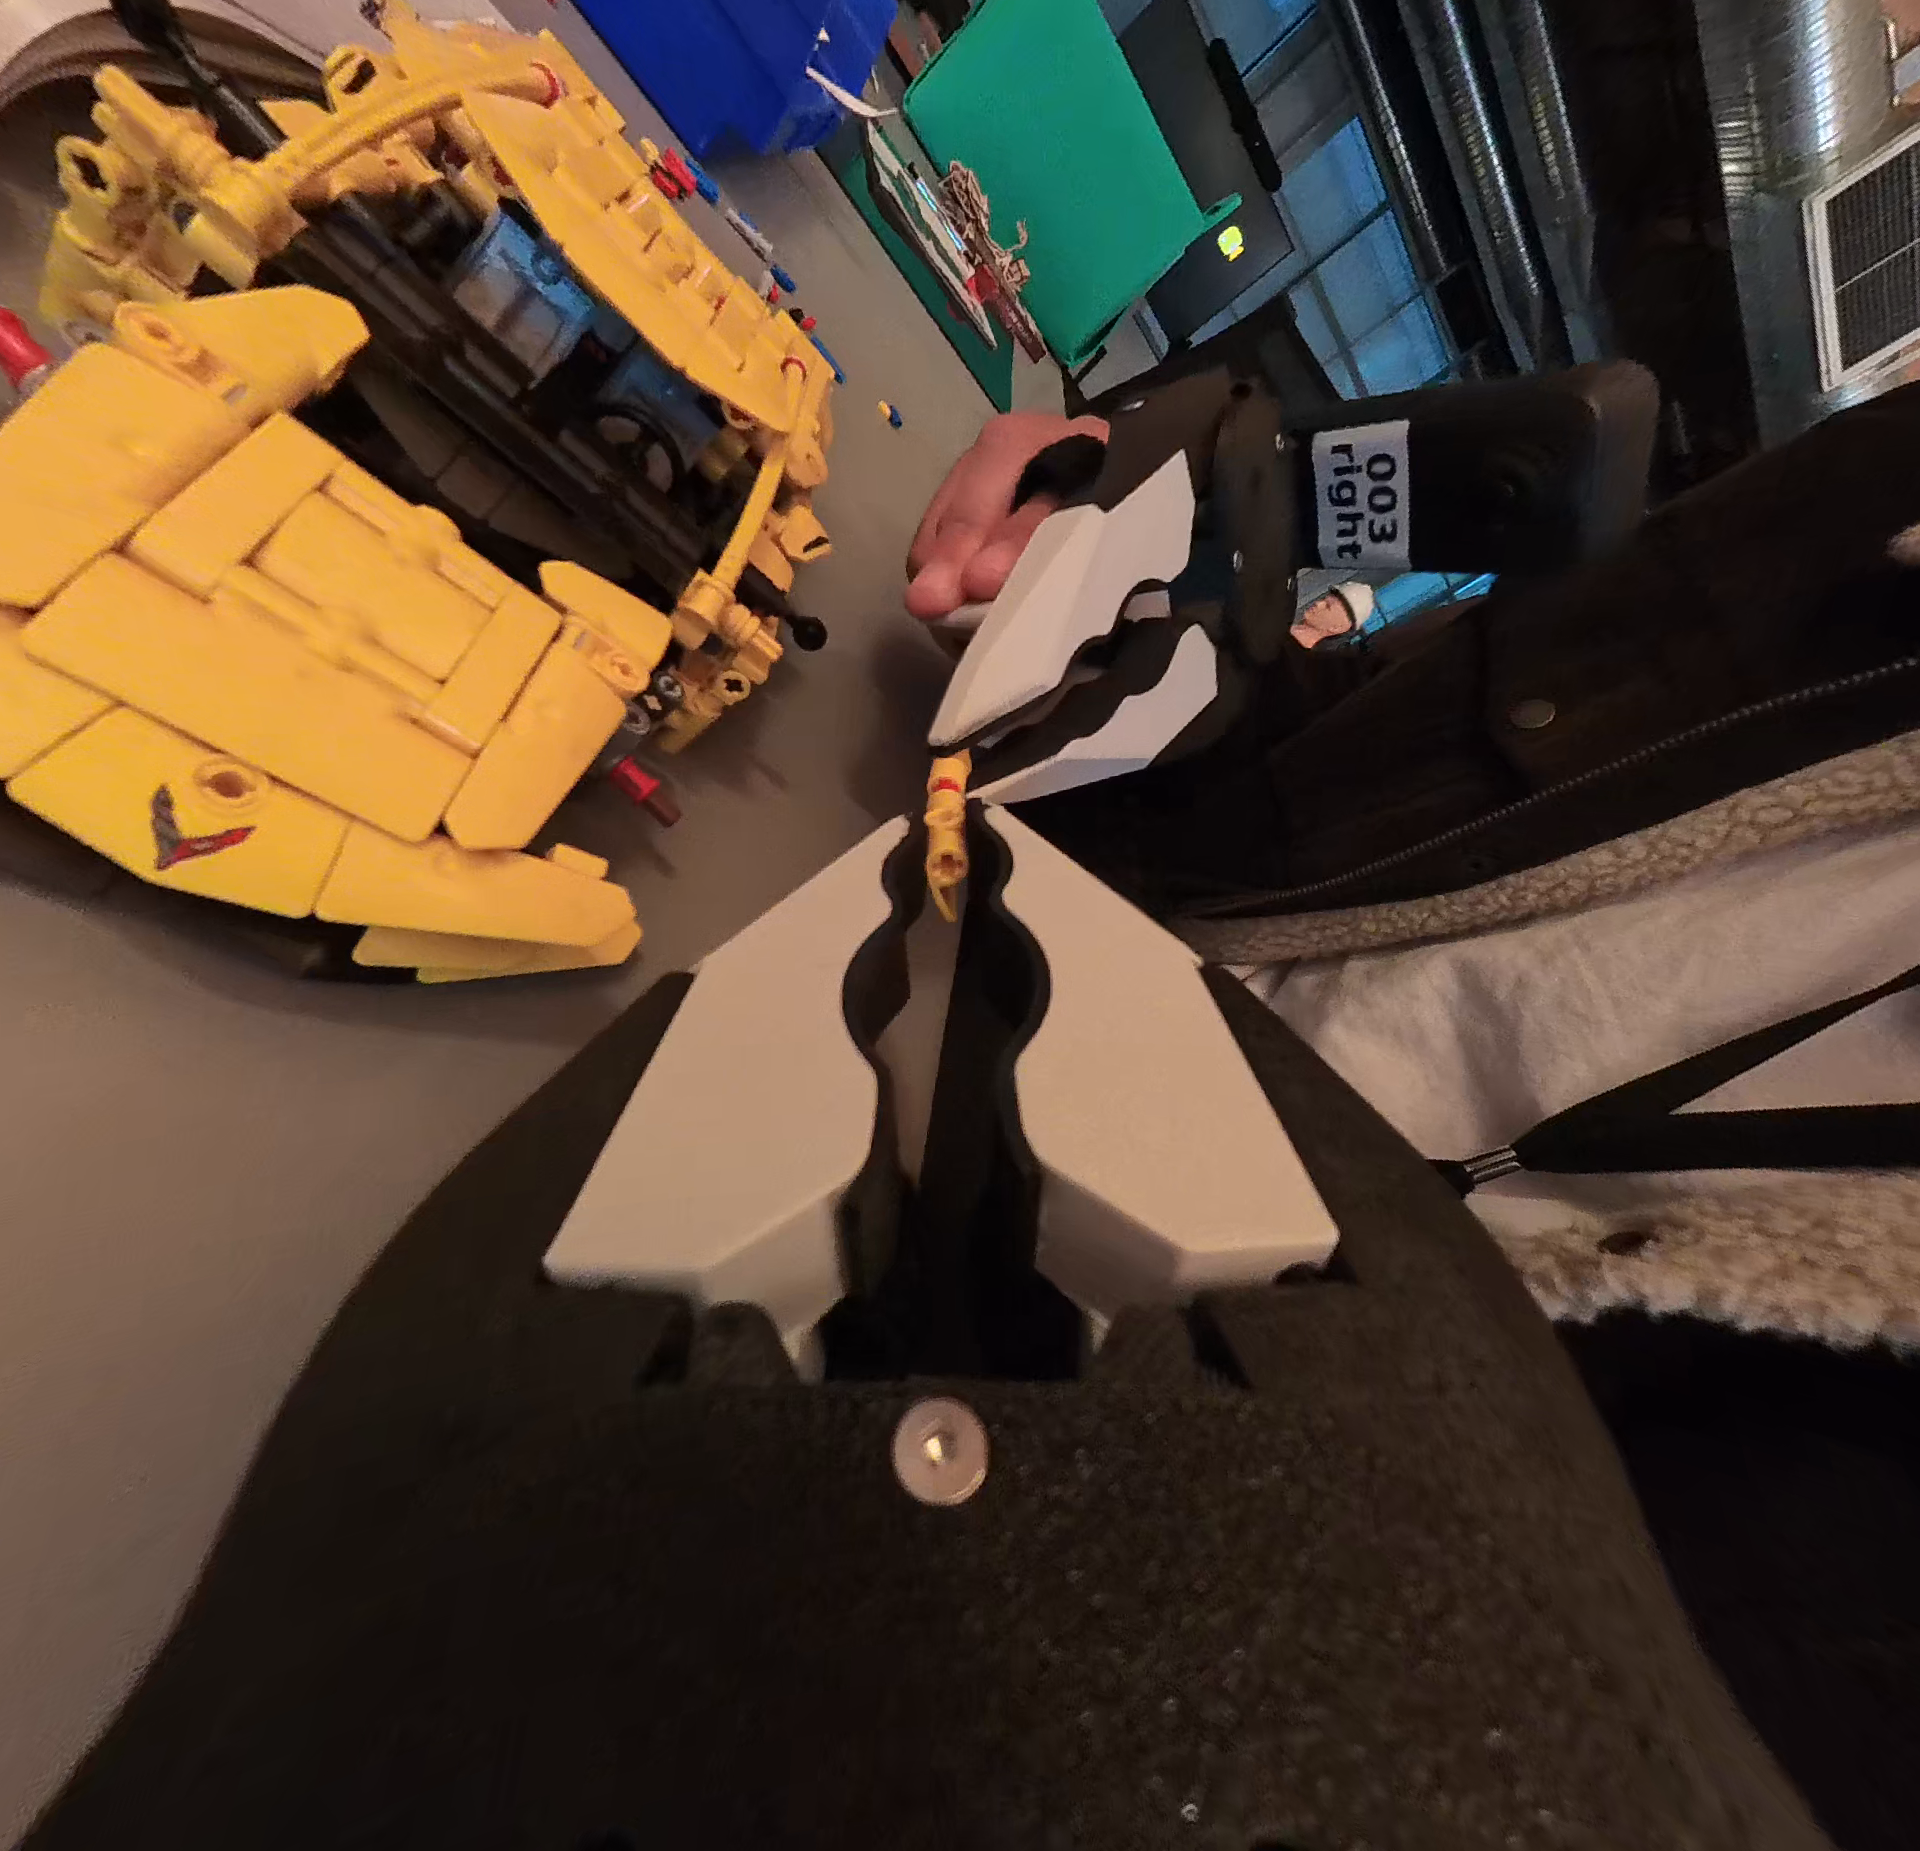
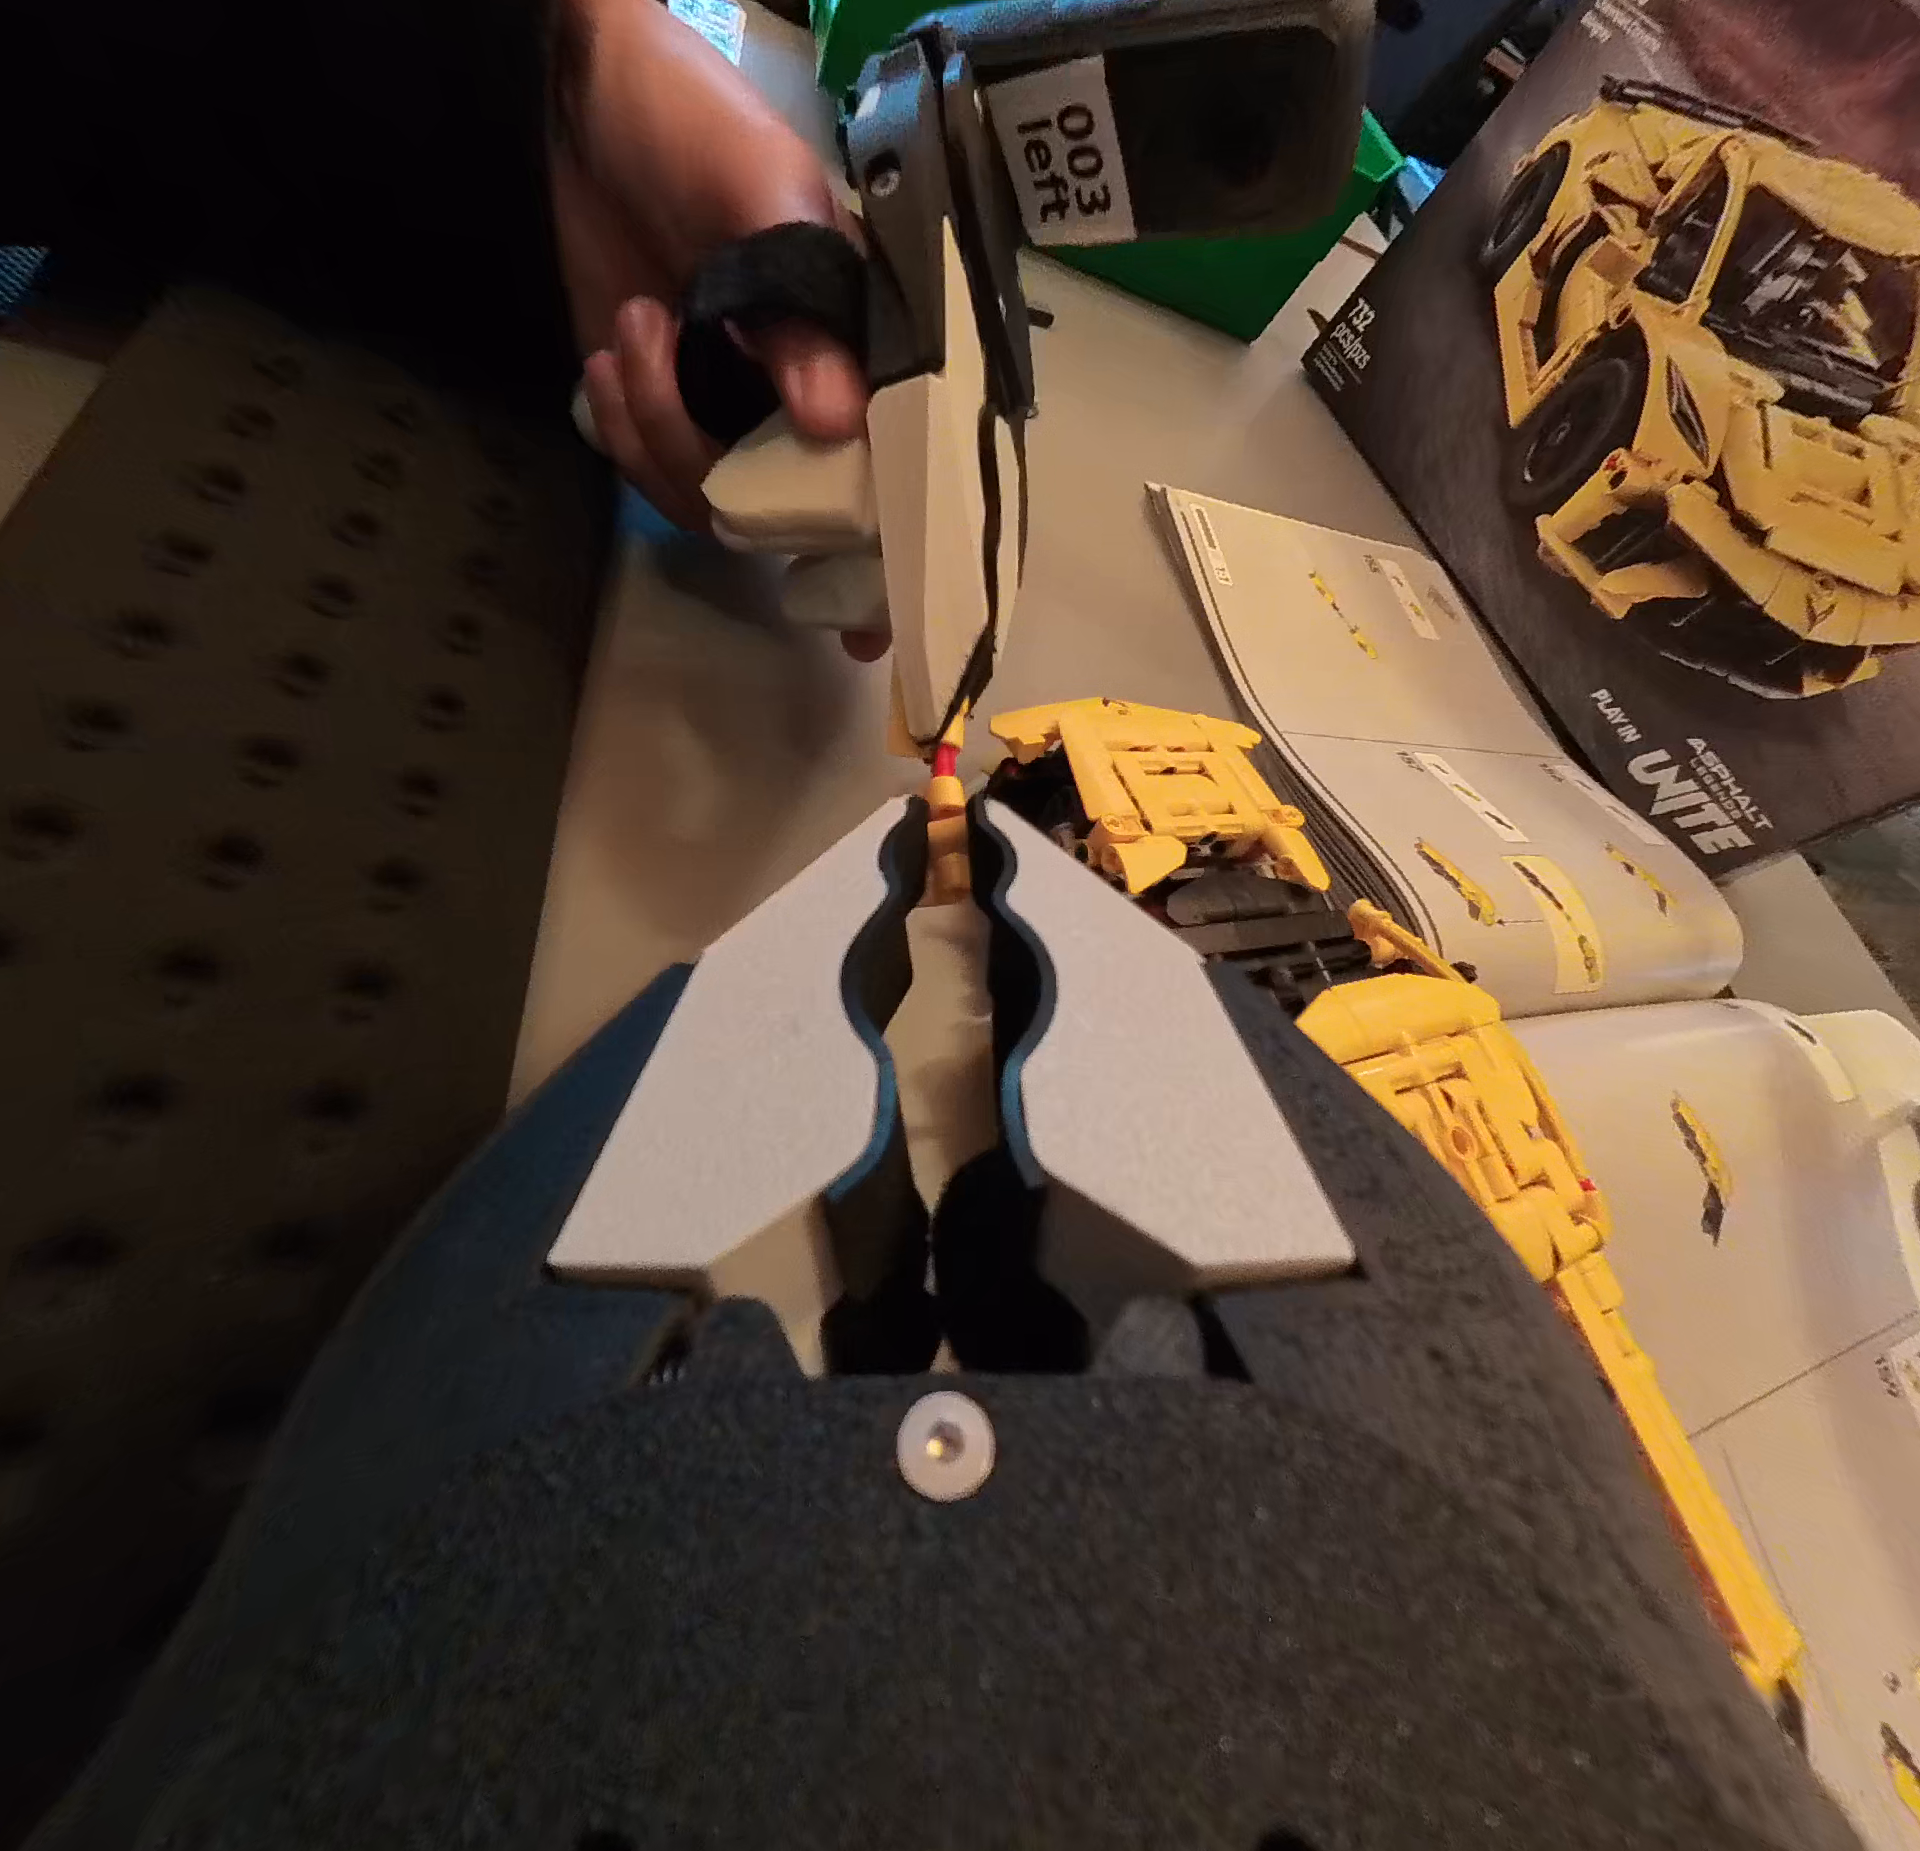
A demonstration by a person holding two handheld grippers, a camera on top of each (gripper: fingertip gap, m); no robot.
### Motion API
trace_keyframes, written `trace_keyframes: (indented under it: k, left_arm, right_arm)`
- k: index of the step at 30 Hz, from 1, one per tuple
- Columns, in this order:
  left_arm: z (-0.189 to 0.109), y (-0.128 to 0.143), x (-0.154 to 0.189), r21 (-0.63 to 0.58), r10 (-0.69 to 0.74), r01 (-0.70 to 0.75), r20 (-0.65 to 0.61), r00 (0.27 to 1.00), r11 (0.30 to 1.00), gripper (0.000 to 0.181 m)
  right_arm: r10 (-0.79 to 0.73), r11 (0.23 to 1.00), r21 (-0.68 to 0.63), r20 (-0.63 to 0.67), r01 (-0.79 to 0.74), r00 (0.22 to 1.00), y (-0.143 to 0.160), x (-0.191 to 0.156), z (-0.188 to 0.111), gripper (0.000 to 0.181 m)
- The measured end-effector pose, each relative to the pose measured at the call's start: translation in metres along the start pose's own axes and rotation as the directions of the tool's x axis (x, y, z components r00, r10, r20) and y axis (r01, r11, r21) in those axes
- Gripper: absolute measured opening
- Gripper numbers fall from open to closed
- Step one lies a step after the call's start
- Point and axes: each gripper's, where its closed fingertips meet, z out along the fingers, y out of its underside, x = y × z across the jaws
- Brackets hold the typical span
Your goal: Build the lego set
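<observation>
yellow car [image 1: 343,575] left | booklet [image 2: 1455,783] — box [image 2: 1683,367] behind

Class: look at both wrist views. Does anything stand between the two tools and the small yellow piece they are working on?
Nothing visible does. The left tool and the right tool are each shut on the small yellow piece, meeting tip to tip above the table, beside the yellow car.

A small yellow connector piece [image 1: 947,845] with a red pin is sitting pinched between both grippers' tips, beside the half-built yellow car [image 1: 343,575] resting on the grey table.
</observation>
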Motion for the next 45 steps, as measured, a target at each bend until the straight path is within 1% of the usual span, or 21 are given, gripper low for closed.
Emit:
trace_keyframes:
  k: [3, 4, 7, 8, 9, 10, 11, 12, 13, 14, 15, 17, 19, 22, 24, 31, 36, 38, 41, 43, 45]
  left_arm:
    - [0.001, 0.000, -0.002, 0.001, -0.019, 0.019, 0.006, 1.000, 1.000, 0.006]
    - [0.000, -0.001, -0.002, 0.009, -0.014, 0.014, 0.007, 1.000, 1.000, 0.006]
    - [-0.003, -0.010, 0.008, 0.068, -0.004, 0.007, -0.043, 0.999, 0.998, 0.006]
    - [0.002, -0.007, 0.012, 0.051, 0.002, 0.001, -0.065, 0.998, 0.999, 0.006]
    - [0.014, 0.003, 0.018, -0.017, 0.025, -0.027, -0.080, 0.997, 1.000, 0.006]
    - [0.027, 0.016, 0.018, -0.107, 0.068, -0.073, -0.051, 0.996, 0.992, 0.006]
    - [0.033, 0.018, 0.015, -0.129, 0.090, -0.092, -0.018, 0.996, 0.987, 0.006]
    - [0.026, 0.009, 0.009, -0.069, 0.060, -0.059, 0.007, 0.998, 0.996, 0.006]
    - [0.012, -0.003, 0.001, 0.020, 0.024, -0.024, 0.027, 0.999, 1.000, 0.006]
    - [-0.002, -0.012, -0.004, 0.083, 0.025, -0.029, 0.052, 0.998, 0.996, 0.006]
    - [-0.009, -0.017, -0.008, 0.110, 0.044, -0.053, 0.085, 0.995, 0.992, 0.006]
    - [-0.004, -0.014, -0.010, 0.084, 0.053, -0.061, 0.095, 0.994, 0.995, 0.006]
    - [-0.002, -0.013, -0.016, 0.062, 0.074, -0.083, 0.143, 0.987, 0.995, 0.006]
    - [-0.012, -0.028, -0.014, 0.174, 0.031, -0.051, 0.119, 0.992, 0.983, 0.006]
    - [-0.017, -0.032, -0.016, 0.201, 0.020, -0.046, 0.126, 0.992, 0.979, 0.006]
    - [-0.021, -0.037, -0.010, 0.241, 0.035, -0.059, 0.102, 0.994, 0.969, 0.006]
    - [-0.021, -0.039, -0.006, 0.249, 0.042, -0.063, 0.086, 0.995, 0.966, 0.006]
    - [-0.024, -0.042, -0.005, 0.264, 0.051, -0.072, 0.085, 0.995, 0.962, 0.006]
    - [-0.038, -0.053, 0.005, 0.321, 0.096, -0.115, 0.073, 0.993, 0.940, 0.006]
    - [-0.056, -0.061, 0.017, 0.367, 0.142, -0.162, 0.080, 0.987, 0.916, 0.006]
    - [-0.080, -0.060, 0.026, 0.375, 0.169, -0.213, 0.145, 0.975, 0.902, 0.007]
  right_arm:
    - [0.001, 1.000, -0.021, -0.021, -0.001, 1.000, 0.002, 0.001, 0.001, 0.007]
    - [0.027, 1.000, -0.011, -0.026, -0.028, 0.999, 0.000, 0.002, 0.000, 0.007]
    - [0.222, 0.968, 0.114, 0.022, -0.223, 0.975, -0.015, 0.008, -0.005, 0.006]
    - [0.233, 0.955, 0.171, 0.066, -0.241, 0.970, -0.024, 0.004, -0.007, 0.000]
    - [0.231, 0.948, 0.197, 0.120, -0.251, 0.965, -0.036, -0.006, -0.003, 0.000]
    - [0.191, 0.949, 0.223, 0.149, -0.221, 0.970, -0.048, -0.015, 0.001, 0.000]
    - [0.137, 0.971, 0.186, 0.064, -0.147, 0.989, -0.044, -0.009, 0.004, 0.000]
    - [0.087, 0.991, 0.103, -0.026, -0.084, 0.996, -0.029, 0.006, -0.002, 0.000]
    - [0.174, 0.977, 0.131, -0.036, -0.168, 0.984, -0.025, 0.020, -0.016, 0.000]
    - [0.306, 0.939, 0.168, -0.015, -0.300, 0.952, -0.020, 0.034, -0.030, 0.000]
    - [0.382, 0.914, 0.158, -0.015, -0.375, 0.924, -0.008, 0.043, -0.037, 0.000]
    - [0.398, 0.909, 0.124, 0.027, -0.398, 0.917, 0.000, 0.035, -0.033, 0.000]
    - [0.381, 0.918, 0.106, 0.035, -0.382, 0.924, 0.001, 0.032, -0.030, 0.000]
    - [0.427, 0.896, 0.089, 0.096, -0.435, 0.899, 0.003, 0.025, -0.024, 0.001]
    - [0.426, 0.895, 0.076, 0.139, -0.439, 0.894, 0.002, 0.016, -0.020, 0.002]
    - [0.411, 0.903, 0.041, 0.207, -0.428, 0.888, -0.006, -0.011, -0.007, 0.013]
    - [0.394, 0.910, 0.038, 0.227, -0.412, 0.891, -0.008, -0.016, -0.005, 0.016]
    - [0.344, 0.929, 0.037, 0.277, -0.367, 0.897, -0.015, -0.030, -0.004, 0.021]
    - [0.188, 0.975, 0.034, 0.408, -0.221, 0.893, -0.041, -0.074, 0.006, 0.029]
    - [0.097, 0.987, 0.058, 0.521, -0.149, 0.848, -0.063, -0.111, 0.017, 0.030]
    - [0.033, 0.994, 0.063, 0.618, -0.091, 0.785, -0.080, -0.143, 0.029, 0.031]
